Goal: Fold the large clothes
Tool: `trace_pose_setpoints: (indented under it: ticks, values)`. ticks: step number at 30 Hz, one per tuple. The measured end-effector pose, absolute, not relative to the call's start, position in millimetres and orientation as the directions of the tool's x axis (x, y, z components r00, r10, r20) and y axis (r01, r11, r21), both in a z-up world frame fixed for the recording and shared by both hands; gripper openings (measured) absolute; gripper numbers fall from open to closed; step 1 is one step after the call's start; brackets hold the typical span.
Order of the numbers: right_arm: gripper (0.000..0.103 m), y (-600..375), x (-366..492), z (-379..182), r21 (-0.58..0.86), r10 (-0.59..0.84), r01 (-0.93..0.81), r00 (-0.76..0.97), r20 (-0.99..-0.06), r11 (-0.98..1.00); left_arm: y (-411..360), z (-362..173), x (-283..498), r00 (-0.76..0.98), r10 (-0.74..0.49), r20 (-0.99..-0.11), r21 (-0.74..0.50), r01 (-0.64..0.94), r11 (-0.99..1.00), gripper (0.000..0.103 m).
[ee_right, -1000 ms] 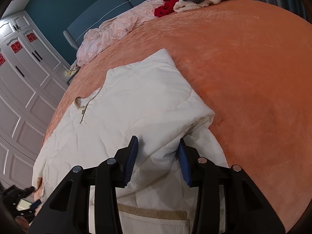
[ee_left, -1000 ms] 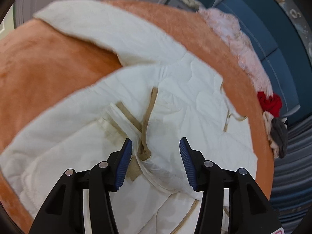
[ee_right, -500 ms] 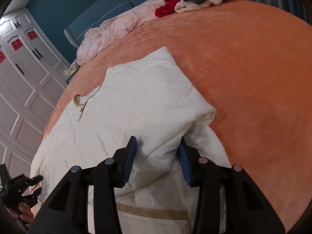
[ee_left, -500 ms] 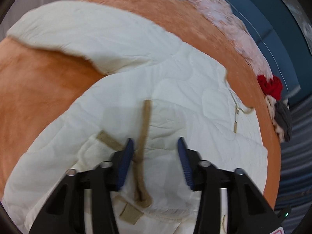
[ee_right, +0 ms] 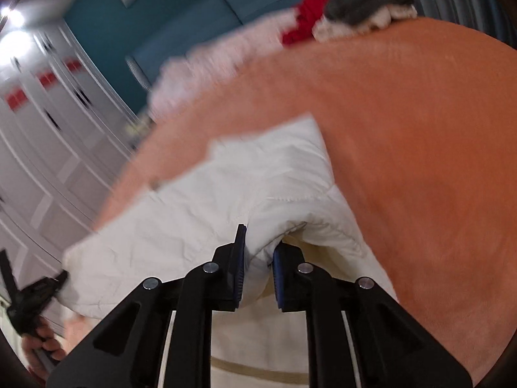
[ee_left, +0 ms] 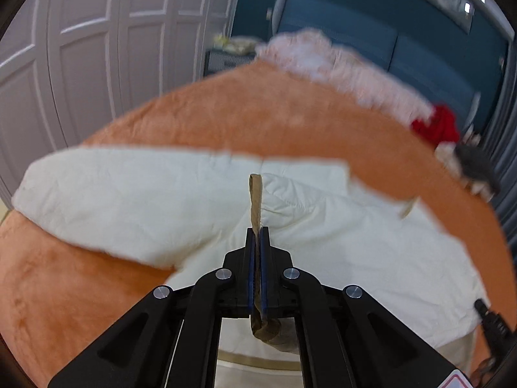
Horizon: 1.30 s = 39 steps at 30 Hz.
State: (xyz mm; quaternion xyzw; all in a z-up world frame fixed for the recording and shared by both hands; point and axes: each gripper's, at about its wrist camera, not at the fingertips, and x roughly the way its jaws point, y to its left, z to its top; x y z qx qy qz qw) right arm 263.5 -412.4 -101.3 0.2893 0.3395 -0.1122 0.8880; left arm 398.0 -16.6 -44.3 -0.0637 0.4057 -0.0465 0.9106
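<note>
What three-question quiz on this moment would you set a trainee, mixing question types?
1. True or false: the left gripper is shut on the tan strap.
2. What is between the right gripper's pads? A) a red garment B) a fold of the white quilted garment C) nothing
3. What colour is the blanket under the white garment?

Key: 1 true; 2 B; 3 orange. Both grippers' jaws have just been closing: the left now grips the strap, the right pinches the fold.
</note>
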Motion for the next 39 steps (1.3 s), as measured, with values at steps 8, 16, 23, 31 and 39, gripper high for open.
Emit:
trace_pose_setpoints:
  ticks: [8, 16, 23, 31, 39]
  values:
    - [0.028, -402.1, 260.8, -116.6, 0.329, -0.053, 0.427, 0.673, -0.738, 0.842, -16.5, -114.1, 396.0, 0.605, -0.064, -0.793, -0.076, 0.005, 0.997, 0.012]
    - [0.037, -379.7, 222.7, -62.5, 0.212, -0.224, 0.443, 0.742, -0.632, 0.871, 16.0, -59.7, 367.7, 0.689, -0.057, -0.723, -0.157, -0.084, 0.984, 0.039]
    - [0.036, -334.7, 283.5, -80.6, 0.126, -0.157, 0.327, 0.712, -0.684, 0.936, -43.3, -68.9, 370.6, 0.672, -0.118, -0.731, -0.107, 0.058, 0.993, 0.042]
    - [0.037, -322.2, 294.1, -126.2, 0.078, -0.165, 0.323, 0.659, -0.734, 0.943, -71.5, -123.8, 366.3, 0.653, -0.11, -0.749, -0.045, 0.116, 0.992, 0.05]
    - [0.038, -324.4, 290.0, -133.1, 0.086, -0.167, 0.325, 0.673, -0.72, 0.942, -70.6, -127.3, 363.3, 0.669, -0.115, -0.734, -0.049, 0.116, 0.992, 0.05]
